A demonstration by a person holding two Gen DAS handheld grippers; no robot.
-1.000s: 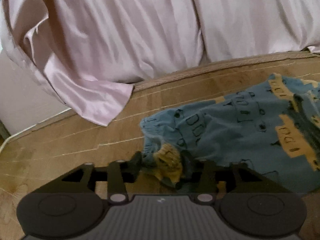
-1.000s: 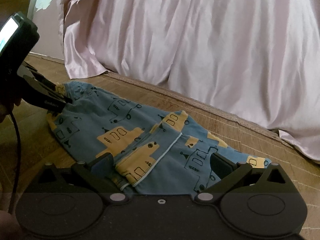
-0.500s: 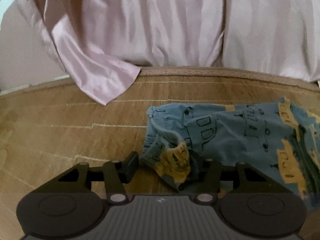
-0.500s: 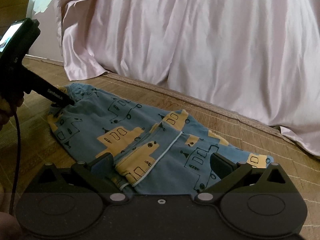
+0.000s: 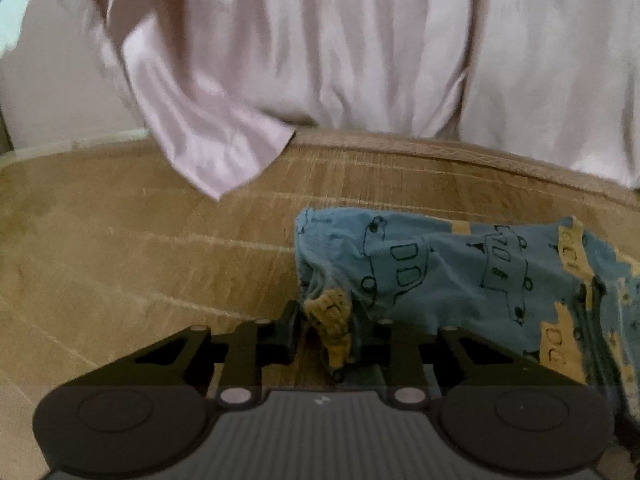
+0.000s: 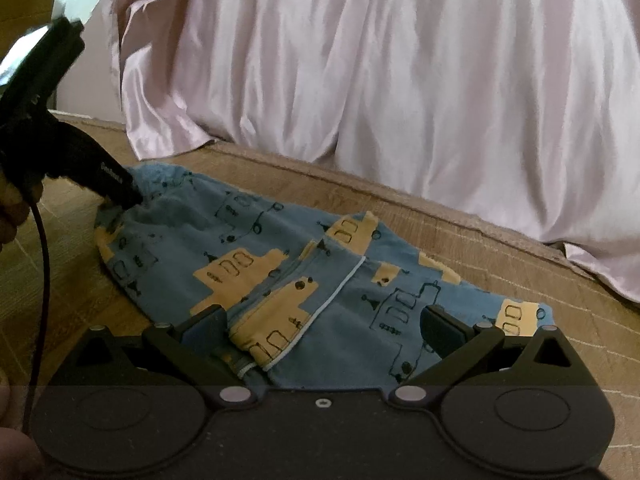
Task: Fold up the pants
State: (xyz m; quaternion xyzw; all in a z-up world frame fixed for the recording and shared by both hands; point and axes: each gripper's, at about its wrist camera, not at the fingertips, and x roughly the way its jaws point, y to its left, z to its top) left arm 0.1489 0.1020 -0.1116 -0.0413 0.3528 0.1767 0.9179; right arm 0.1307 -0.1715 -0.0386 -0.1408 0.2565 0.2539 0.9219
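Background: pink sheet [image 6: 400, 80] hangs behind a woven mat [image 5: 140, 260].
Pants: blue pants [image 6: 320, 280] lie flat on the mat.
Left gripper [image 5: 326, 330]: low, clamped on the pants corner.
Right gripper [image 6: 322, 326]: fingers wide apart over the near hem.

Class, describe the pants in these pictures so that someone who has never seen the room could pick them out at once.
Find the pink satin bedspread hanging down to the woven mat. On the mat in front of it lie the pants, with the left gripper pinching a bunched corner and the right gripper open over their near edge. They are the only patterned cloth: blue, with yellow and outlined vehicles.
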